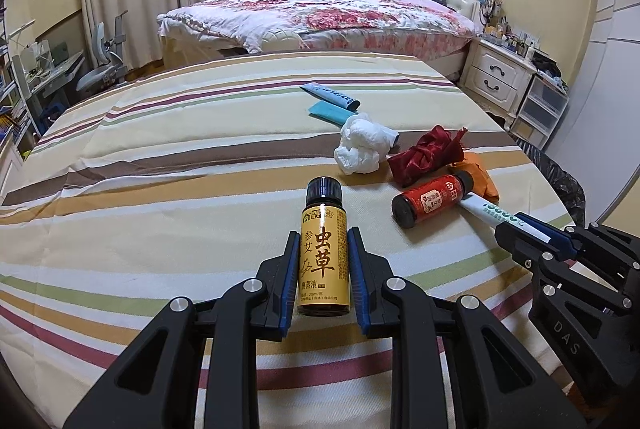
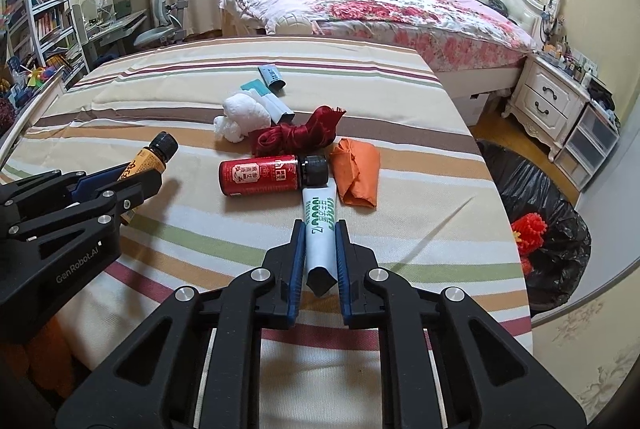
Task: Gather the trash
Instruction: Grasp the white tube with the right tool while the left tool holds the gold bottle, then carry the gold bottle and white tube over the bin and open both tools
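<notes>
My left gripper (image 1: 323,239) is shut on a small yellow-labelled bottle (image 1: 323,253) with a black cap, over the striped tablecloth (image 1: 160,213). My right gripper (image 2: 320,233) is shut on a white paper tube (image 2: 318,233) with green print; the left wrist view shows that right gripper (image 1: 508,225) at the right edge. Just beyond lie a red bottle (image 2: 260,175) on its side, an orange wrapper (image 2: 356,173), a dark red ribbon bundle (image 2: 296,135), a white tissue wad (image 2: 240,115) and blue-white wrappers (image 2: 272,75). In the right wrist view the left gripper (image 2: 152,177) is at the left.
A black trash bag (image 2: 540,213) stands open on the floor right of the table, with something red inside. Behind the table are a bed with a floral quilt (image 2: 380,9), a white nightstand (image 2: 552,101), and a desk, chair and shelves (image 2: 52,13) at the left.
</notes>
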